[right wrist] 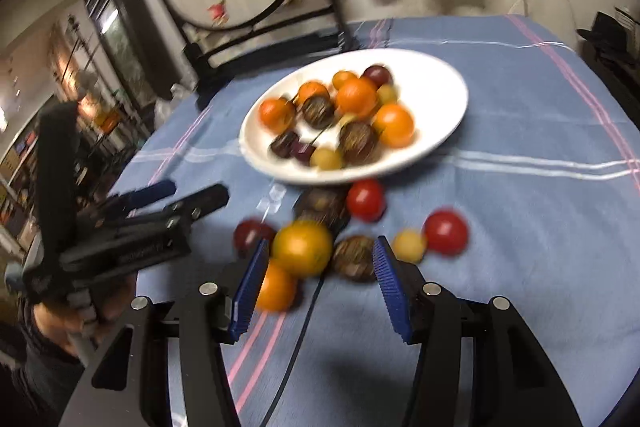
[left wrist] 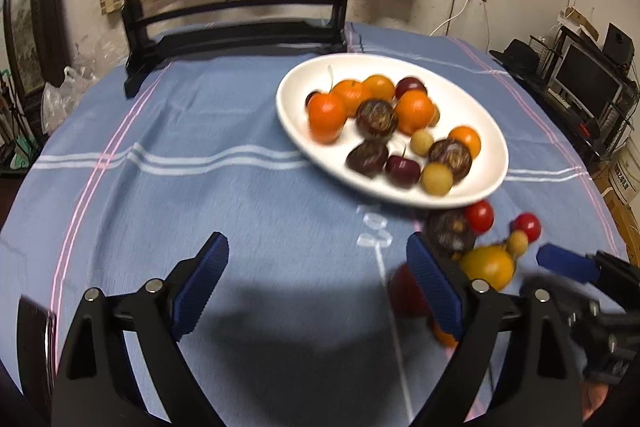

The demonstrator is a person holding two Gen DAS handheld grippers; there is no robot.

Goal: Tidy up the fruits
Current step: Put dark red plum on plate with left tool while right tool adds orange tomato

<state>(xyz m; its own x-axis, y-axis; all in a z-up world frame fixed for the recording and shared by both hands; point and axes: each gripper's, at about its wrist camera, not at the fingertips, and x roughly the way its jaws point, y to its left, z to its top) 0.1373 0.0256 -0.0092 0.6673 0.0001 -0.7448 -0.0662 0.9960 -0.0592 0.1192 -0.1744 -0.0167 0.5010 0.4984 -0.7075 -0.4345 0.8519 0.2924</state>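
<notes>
A white oval plate (left wrist: 486, 131) (right wrist: 436, 95) holds several oranges, dark passion fruits, cherries and small yellow fruits. Loose fruit lies on the blue cloth in front of it: a yellow-orange fruit (right wrist: 303, 247) (left wrist: 488, 267), a dark passion fruit (right wrist: 354, 258), two red tomatoes (right wrist: 445, 231) (right wrist: 366, 199) and an orange (right wrist: 276, 287). My right gripper (right wrist: 318, 255) is open, its fingers on either side of the yellow-orange fruit and the passion fruit. My left gripper (left wrist: 316, 253) is open and empty over bare cloth, left of the loose fruit. It also shows in the right wrist view (right wrist: 188, 193).
A round table with a blue striped cloth (left wrist: 180, 155) carries everything. A dark-framed round embroidered screen (left wrist: 236, 7) stands at the table's back edge. A shelf with a monitor (left wrist: 588, 79) is off the table to the right.
</notes>
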